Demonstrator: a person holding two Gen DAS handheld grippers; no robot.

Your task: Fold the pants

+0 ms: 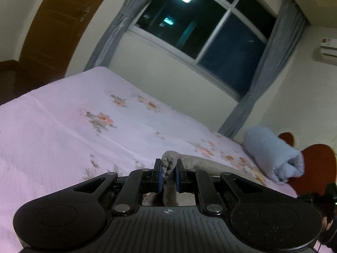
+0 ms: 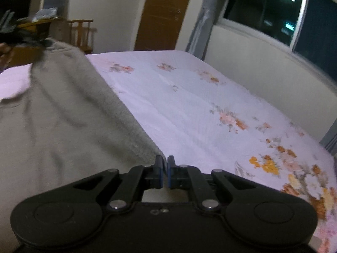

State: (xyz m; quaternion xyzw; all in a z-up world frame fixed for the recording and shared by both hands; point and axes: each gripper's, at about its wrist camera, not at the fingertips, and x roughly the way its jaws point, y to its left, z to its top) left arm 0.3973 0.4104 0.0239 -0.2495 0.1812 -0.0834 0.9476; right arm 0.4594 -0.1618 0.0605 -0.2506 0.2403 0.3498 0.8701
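Note:
The grey pants (image 2: 63,109) hang lifted over the bed, stretched between both grippers. In the left wrist view my left gripper (image 1: 168,169) is shut on a bunched grey corner of the pants (image 1: 168,160), with more grey cloth trailing off to the right. My right gripper (image 2: 165,167) is shut, and the near edge of the pants runs straight into its fingertips; only a thin sliver of cloth sits between the pads. Blurred at the top left of the right wrist view, the left gripper (image 2: 23,35) holds the far corner, with a hand beside it.
The bed has a pale pink floral sheet (image 2: 200,109). A rolled light-blue blanket (image 1: 273,156) lies by the red headboard (image 1: 316,162). Beyond the bed are a window with grey curtains (image 1: 200,27), a brown door (image 2: 164,12) and a wooden chair (image 2: 82,33).

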